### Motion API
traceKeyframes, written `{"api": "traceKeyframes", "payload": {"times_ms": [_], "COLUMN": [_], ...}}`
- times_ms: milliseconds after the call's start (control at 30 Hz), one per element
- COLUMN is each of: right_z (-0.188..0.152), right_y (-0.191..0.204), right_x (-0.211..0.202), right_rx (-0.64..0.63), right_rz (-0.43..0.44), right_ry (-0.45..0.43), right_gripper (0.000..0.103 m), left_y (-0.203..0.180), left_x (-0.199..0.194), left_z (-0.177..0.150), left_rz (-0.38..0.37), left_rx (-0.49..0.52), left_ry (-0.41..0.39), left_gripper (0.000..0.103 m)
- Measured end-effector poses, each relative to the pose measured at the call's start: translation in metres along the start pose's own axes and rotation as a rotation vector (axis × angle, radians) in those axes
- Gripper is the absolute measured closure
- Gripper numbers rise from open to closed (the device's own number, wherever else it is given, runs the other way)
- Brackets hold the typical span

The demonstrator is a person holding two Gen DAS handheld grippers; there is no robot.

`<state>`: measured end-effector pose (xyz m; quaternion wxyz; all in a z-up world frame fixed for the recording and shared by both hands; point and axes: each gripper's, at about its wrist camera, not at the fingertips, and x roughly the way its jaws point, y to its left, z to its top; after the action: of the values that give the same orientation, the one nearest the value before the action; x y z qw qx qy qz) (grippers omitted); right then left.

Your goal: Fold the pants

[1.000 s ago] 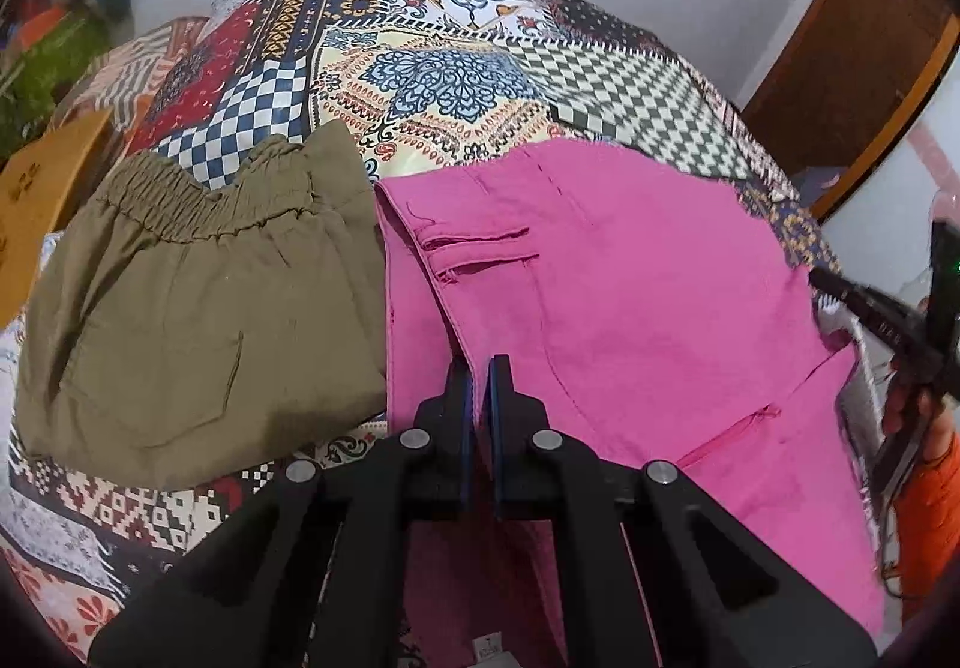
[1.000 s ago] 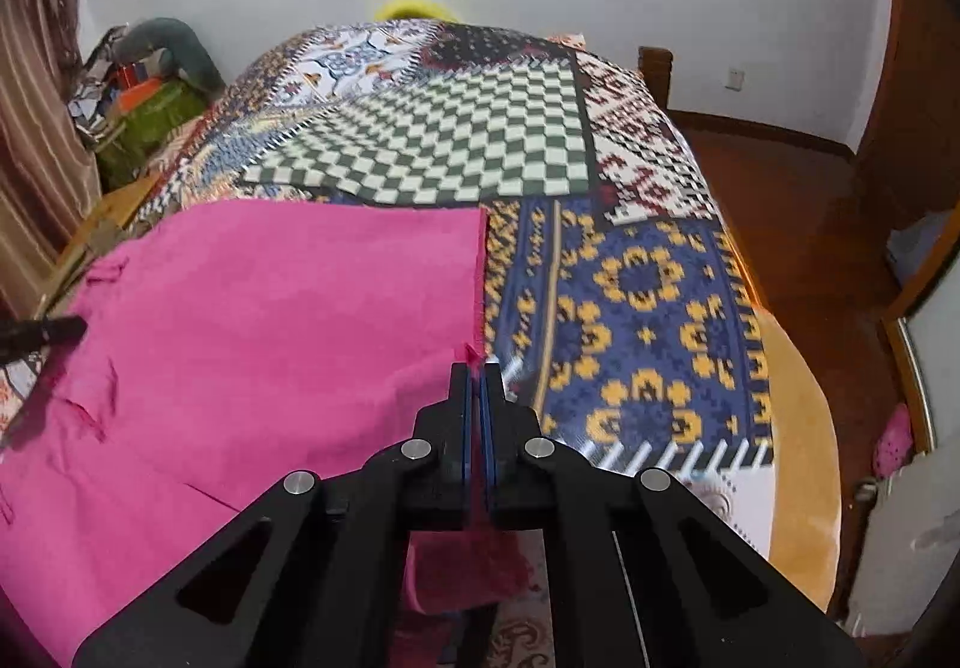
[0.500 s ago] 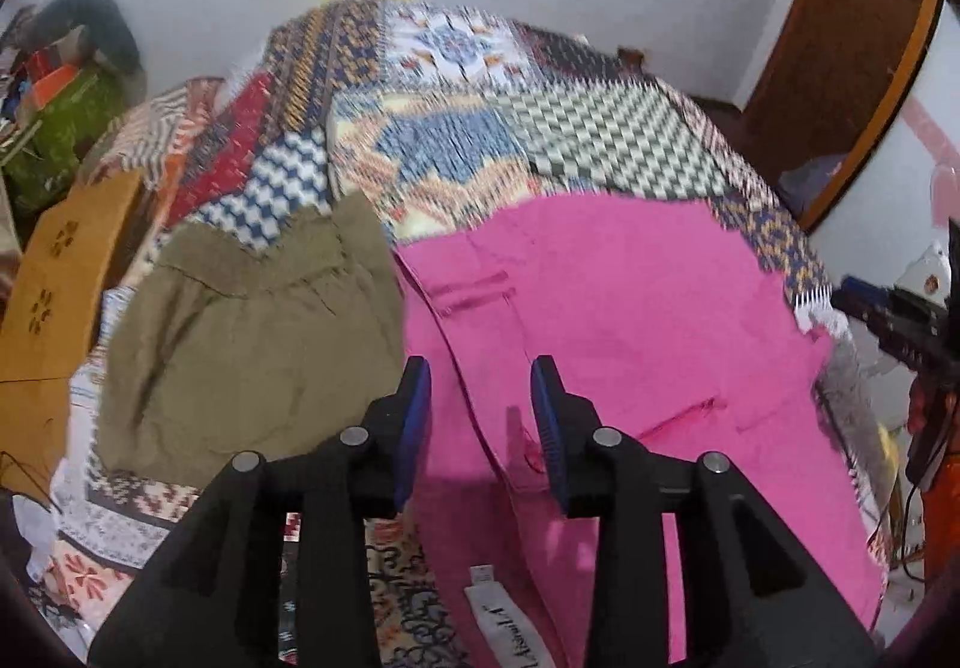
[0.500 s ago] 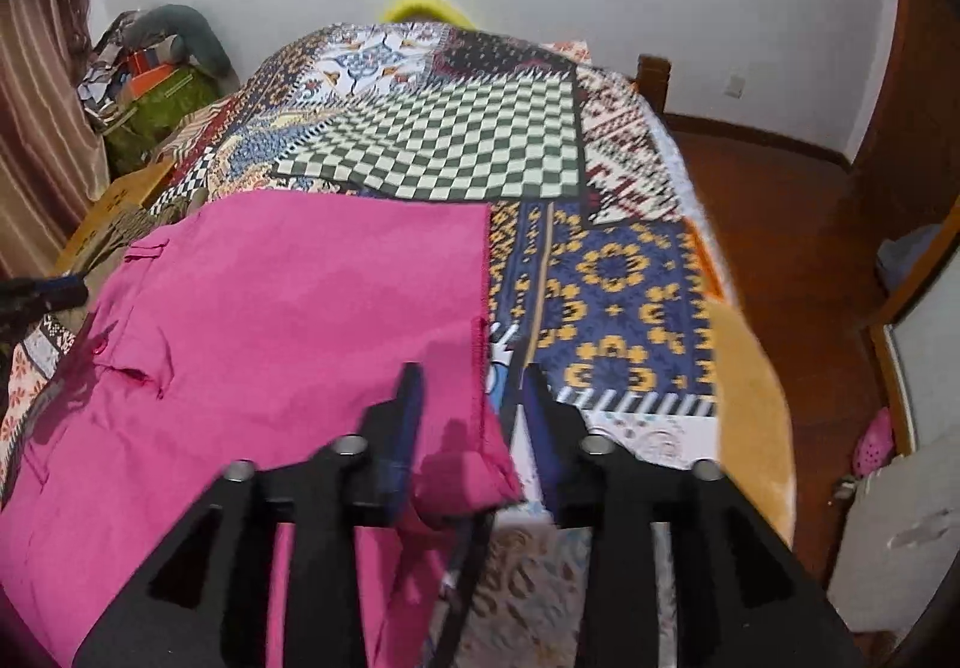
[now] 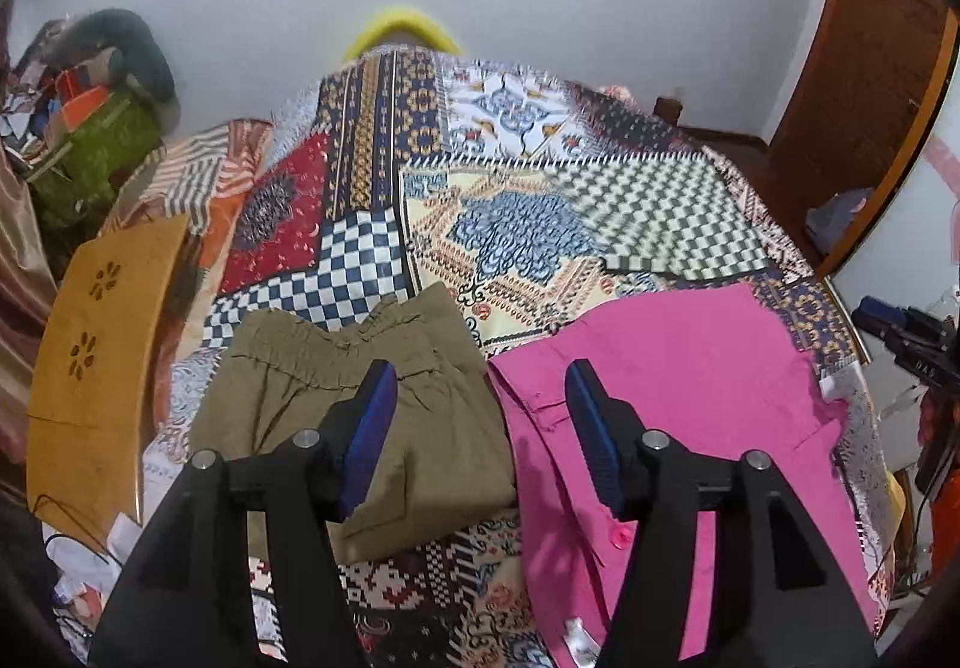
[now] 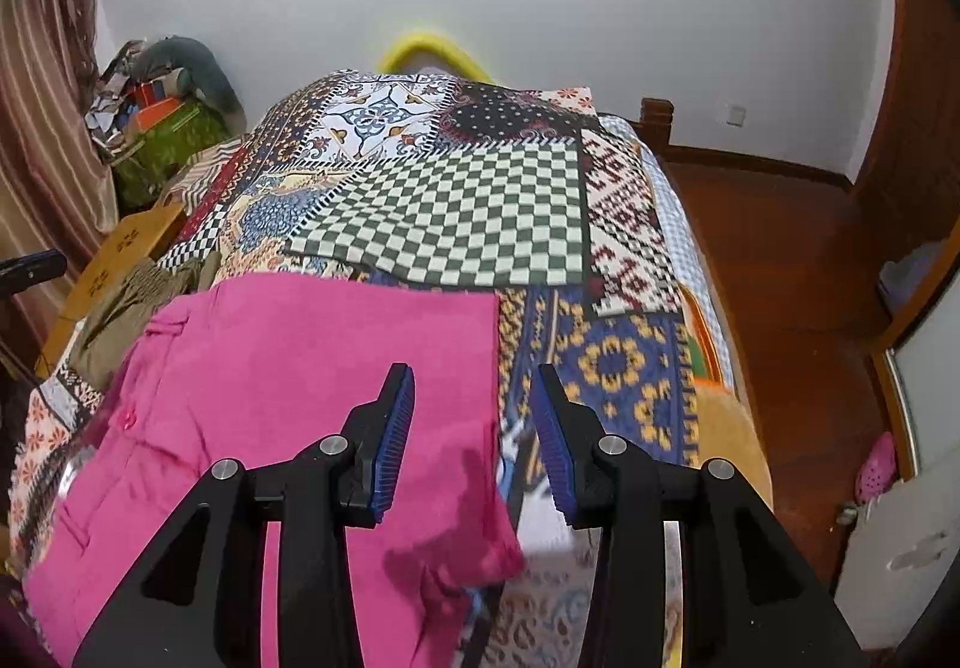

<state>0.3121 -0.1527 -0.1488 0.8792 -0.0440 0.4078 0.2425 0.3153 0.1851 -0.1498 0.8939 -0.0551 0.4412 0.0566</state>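
Left wrist view: left gripper (image 5: 480, 422) jaws wide apart, holding nothing, raised over the seam between the pink pants (image 5: 672, 404) and a folded olive pair (image 5: 360, 428) lying just beside them on the patterned bedspread (image 5: 516, 224). Pink pants lie spread flat near the bed's front edge, waistband side with button toward the left gripper, label visible at the bottom. Wooden stool (image 5: 96, 368) stands off the bed's left side.

Right wrist view: right gripper (image 6: 474, 434) also apart and empty, hanging above the pink pants' (image 6: 312, 368) right edge, where a corner droops over the bed's front. Bedspread (image 6: 456, 212) beyond is bare.

Step, as I judge it: between folds. Pants look folded once lengthwise, legs stacked, neither gripper on cloth. Olive pair looks finished.

Next move likely calls for both grippers dropping to the near edge, each pinching both layers at a corner, then carrying that end across to the far edge. Drooping corner needs gathering first or the fold goes crooked.
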Motion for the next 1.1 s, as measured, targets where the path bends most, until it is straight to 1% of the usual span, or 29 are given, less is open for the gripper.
{"api": "traceKeyframes", "payload": {"times_ms": [100,233,433,533,733,933,1100], "right_z": [0.009,0.013,0.013,0.013,0.014,0.015,0.013], "right_y": [0.003,0.003,-0.001,-0.002,-0.004,-0.015,-0.017], "right_x": [0.014,0.03,0.062,0.077,0.096,0.109,0.117], "right_rx": [-0.012,-0.012,-0.013,-0.012,-0.042,-0.012,-0.019], "right_rz": [-0.003,0.008,0.015,0.024,0.016,0.032,0.036], "right_ry": [0.018,0.041,0.085,0.109,0.125,0.147,0.16], "right_gripper": [0.066,0.066,0.066,0.066,0.066,0.066,0.066], "left_y": [0.002,-0.002,-0.007,-0.008,-0.005,-0.004,-0.004], "left_x": [0.027,0.06,0.098,0.112,0.127,0.139,0.138], "left_z": [-0.002,-0.009,-0.011,-0.01,-0.013,-0.012,-0.012], "left_rz": [-0.004,-0.025,-0.071,-0.086,-0.111,-0.138,-0.153], "left_rx": [-0.007,0.007,0.008,0.01,-0.009,-0.027,-0.025], "left_ry": [0.049,0.108,0.161,0.174,0.171,0.18,0.185], "left_gripper": [0.045,0.045,0.045,0.045,0.045,0.045,0.046]}}
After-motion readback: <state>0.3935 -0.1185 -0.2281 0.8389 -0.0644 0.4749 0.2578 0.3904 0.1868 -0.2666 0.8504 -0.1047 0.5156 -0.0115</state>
